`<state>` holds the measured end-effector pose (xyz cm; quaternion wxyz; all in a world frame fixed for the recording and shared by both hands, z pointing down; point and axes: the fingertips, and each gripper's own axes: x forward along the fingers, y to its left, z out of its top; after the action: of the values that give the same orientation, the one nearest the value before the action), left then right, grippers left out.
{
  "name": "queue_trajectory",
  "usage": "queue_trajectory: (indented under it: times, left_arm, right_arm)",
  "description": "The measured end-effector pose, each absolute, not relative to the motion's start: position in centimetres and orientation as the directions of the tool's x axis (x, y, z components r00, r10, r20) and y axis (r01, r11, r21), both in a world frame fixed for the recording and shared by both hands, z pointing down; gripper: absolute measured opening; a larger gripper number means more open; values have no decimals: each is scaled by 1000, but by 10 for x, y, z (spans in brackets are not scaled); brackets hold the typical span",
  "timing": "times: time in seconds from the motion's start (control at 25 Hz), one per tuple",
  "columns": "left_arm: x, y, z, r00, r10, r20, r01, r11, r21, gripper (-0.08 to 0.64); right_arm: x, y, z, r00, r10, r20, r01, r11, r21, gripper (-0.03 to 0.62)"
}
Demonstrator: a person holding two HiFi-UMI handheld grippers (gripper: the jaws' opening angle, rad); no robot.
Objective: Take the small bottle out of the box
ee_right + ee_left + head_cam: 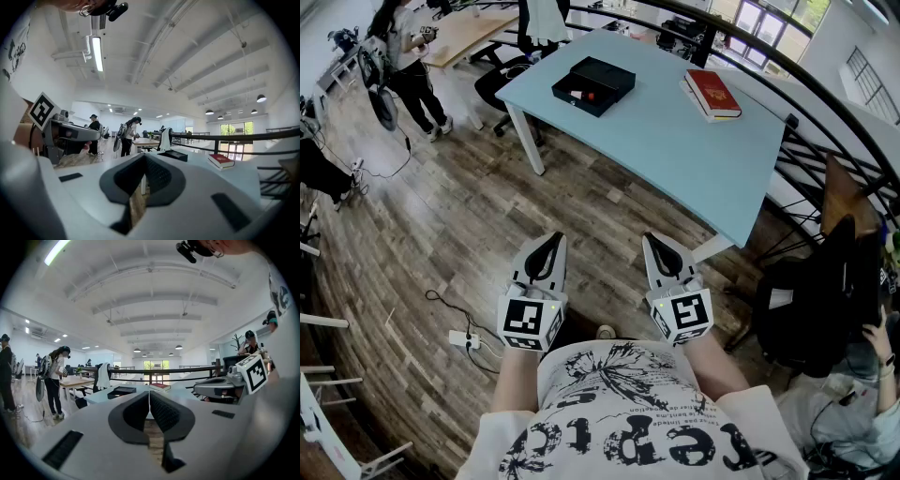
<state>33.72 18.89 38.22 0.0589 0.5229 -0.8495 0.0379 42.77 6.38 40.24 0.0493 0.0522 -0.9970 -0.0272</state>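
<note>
Both units held low over the wooden floor (441,216), in front of my operator's chest.

- Left hand-held gripper (552,241): jaws pressed together, nothing between them.
- Right hand-held gripper (657,242): jaws likewise together and empty.
- The two sit side by side, apart, tips pointing toward the pale blue bench (675,141).
- Black box (592,85) lies open on the far left part of the bench.
- Small bottle (580,95) lies inside the box, pale with a red end; too small to read further.
- The bottle is well apart from both jaw tips, ahead of them and between their lines.
- Red book (712,93) is on the bench right of the box.
- Person (409,58) stands far left.
</note>
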Motion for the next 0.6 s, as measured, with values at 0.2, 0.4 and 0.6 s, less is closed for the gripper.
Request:
queue_trajectory:
  times: [0.2, 0.4, 0.6]
  left_arm:
    - [331, 187, 385, -434, -889, 144, -898, 439, 4, 21]
    - [322, 185, 388, -423, -893, 154, -903, 430, 14, 21]
    - [304, 188, 396, -416, -893, 171, -904, 426, 27, 21]
  right_arm:
    - [422, 62, 404, -989, -113, 98, -107, 992, 61, 9]
    - [414, 62, 406, -987, -119, 107, -113, 992, 60, 9]
    - [399, 61, 413, -980, -156, 126, -153, 988, 37, 9]
